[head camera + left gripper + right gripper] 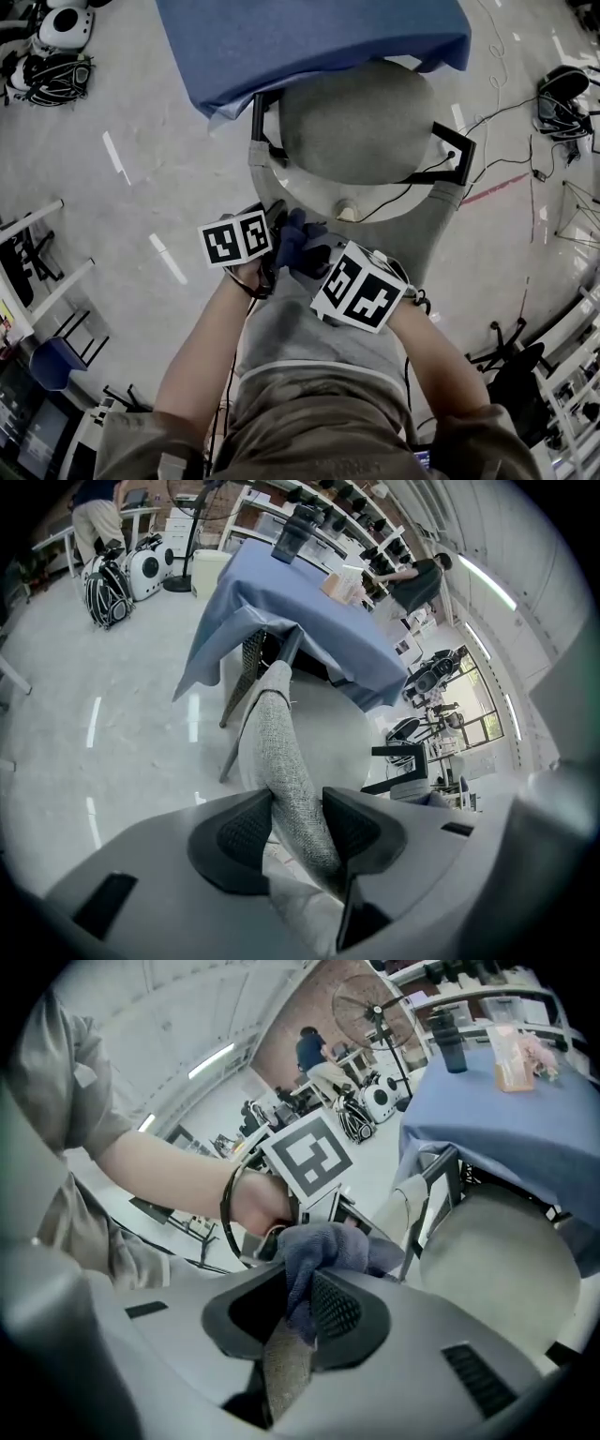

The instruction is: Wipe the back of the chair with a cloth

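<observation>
Cloth (298,242): soft, light, bunched at the chair back (439,220) top edge. Pale floor (141,169); blue-draped table (309,37) beyond.

Left gripper view: left tongs (298,803) clamped on the padded, yielding chair back, judged to steady it.

Right gripper view: right tongs (298,1288) closed on a cloth fold, remainder bunched just ahead. Hold judged secure, though it may slip when dragged.

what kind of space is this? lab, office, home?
Probably a robotics lab or workshop, not a home: open shelving stacked with gear, loose cables trailing over the bare pale floor, and a big pedestal fan in the background.
</observation>
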A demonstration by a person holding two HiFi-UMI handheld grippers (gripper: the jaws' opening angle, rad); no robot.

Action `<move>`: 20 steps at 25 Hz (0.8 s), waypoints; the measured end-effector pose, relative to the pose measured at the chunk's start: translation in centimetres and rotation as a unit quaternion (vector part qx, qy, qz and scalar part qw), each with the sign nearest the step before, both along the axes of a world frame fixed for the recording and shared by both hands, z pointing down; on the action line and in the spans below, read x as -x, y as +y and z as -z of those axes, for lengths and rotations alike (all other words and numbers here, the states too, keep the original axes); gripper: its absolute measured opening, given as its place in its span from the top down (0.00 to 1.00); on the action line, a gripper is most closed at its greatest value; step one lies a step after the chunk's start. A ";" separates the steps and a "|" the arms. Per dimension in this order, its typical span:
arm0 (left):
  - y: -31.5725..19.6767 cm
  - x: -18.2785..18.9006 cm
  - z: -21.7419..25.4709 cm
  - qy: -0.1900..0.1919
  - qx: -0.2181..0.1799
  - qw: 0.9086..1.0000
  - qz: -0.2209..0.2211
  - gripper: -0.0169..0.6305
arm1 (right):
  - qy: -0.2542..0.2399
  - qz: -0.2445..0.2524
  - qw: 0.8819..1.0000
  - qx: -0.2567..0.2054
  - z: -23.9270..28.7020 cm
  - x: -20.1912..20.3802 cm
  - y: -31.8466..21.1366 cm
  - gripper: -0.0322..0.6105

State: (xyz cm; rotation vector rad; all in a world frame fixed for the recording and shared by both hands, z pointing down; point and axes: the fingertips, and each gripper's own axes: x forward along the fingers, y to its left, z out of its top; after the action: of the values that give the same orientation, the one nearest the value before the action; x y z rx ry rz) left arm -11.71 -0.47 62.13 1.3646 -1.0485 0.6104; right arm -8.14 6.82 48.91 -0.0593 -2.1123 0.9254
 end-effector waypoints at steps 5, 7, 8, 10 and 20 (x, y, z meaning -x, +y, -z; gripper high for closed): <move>0.0 -0.1 -0.1 -0.002 -0.003 1.000 -0.004 0.68 | 0.012 -0.025 1.000 0.000 -0.2 -2.0 1.2 0.83; 0.0 0.0 -0.1 -0.003 -0.003 1.000 -0.002 0.68 | 0.039 -0.008 0.999 0.001 -0.7 -4.2 2.3 0.83; 0.0 0.0 -0.1 -0.002 -0.003 1.000 -0.003 0.68 | 0.057 0.007 0.998 -0.004 -1.2 -5.6 3.0 0.83; -0.1 0.1 -0.2 -0.002 -0.003 1.000 -0.005 0.68 | 0.088 0.033 0.996 -0.011 -2.2 -8.5 4.3 0.83; 0.0 0.2 -0.1 -0.018 0.006 1.000 -0.018 0.69 | 0.264 0.086 0.959 -0.058 -5.5 -23.9 2.9 0.83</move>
State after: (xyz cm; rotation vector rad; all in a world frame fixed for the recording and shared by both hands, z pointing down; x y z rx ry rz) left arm -11.86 -0.44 62.22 1.3691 -1.0496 0.6697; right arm 15.75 9.70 54.44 0.0593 -1.6292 0.6257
